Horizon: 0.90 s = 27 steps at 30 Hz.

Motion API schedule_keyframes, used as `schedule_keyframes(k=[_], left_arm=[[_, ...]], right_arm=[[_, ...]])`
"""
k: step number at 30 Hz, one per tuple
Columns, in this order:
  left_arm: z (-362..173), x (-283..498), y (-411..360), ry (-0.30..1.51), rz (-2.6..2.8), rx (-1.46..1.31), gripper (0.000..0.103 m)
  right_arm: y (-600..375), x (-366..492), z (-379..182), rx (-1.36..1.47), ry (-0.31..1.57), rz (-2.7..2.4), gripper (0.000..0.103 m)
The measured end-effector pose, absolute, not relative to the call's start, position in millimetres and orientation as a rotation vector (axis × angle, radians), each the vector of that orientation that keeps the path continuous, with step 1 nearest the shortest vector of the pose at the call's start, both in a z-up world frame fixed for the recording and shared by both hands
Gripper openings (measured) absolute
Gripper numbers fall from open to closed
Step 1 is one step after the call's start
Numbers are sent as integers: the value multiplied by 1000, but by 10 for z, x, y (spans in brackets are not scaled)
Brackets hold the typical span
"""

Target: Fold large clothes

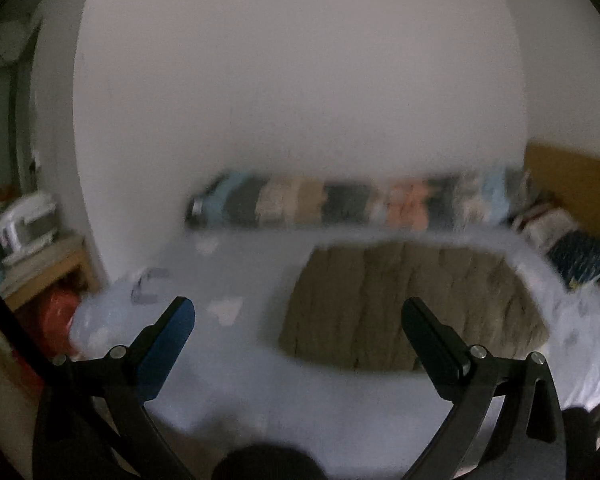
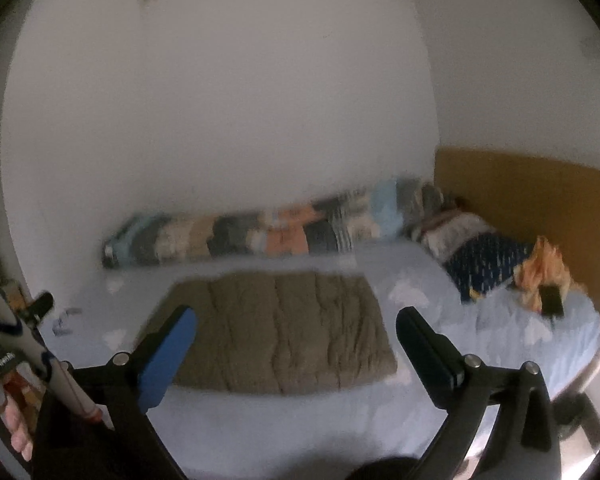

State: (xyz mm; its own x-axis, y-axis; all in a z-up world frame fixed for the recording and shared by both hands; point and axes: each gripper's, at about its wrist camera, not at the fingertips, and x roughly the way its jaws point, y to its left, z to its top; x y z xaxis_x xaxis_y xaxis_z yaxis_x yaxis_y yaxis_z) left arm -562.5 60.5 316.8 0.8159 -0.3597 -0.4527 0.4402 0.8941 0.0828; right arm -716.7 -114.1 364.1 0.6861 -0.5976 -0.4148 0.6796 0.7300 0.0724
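Note:
A folded olive-brown quilted garment (image 1: 412, 304) lies flat as a rectangle on the pale blue bed (image 1: 260, 392). In the right wrist view the same garment (image 2: 284, 328) sits mid-bed, its edges squared. My left gripper (image 1: 298, 312) hangs above the bed, open wide, with nothing between its fingers. The right gripper (image 2: 296, 322) is also open and holds nothing; the garment shows beyond its fingers, apart from them. Both views are blurred.
A row of folded clothes (image 2: 260, 236) lines the white wall at the back of the bed. Pillows (image 2: 480, 256), an orange cloth (image 2: 544, 276) and a dark phone (image 2: 552, 300) lie at the right by the mustard headboard (image 2: 540, 200). A wooden shelf (image 1: 40, 272) stands left.

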Motion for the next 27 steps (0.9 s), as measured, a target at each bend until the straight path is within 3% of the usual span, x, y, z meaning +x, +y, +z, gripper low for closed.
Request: schedule_keyframes(k=[12, 27], left_arm=[[2697, -5537, 427, 588, -436, 327, 103], [2573, -5490, 350, 646, -467, 341, 103]], right_arm=[[-957, -6897, 3245, 204, 526, -687, 102], [-920, -6781, 3051, 203, 595, -649, 102]])
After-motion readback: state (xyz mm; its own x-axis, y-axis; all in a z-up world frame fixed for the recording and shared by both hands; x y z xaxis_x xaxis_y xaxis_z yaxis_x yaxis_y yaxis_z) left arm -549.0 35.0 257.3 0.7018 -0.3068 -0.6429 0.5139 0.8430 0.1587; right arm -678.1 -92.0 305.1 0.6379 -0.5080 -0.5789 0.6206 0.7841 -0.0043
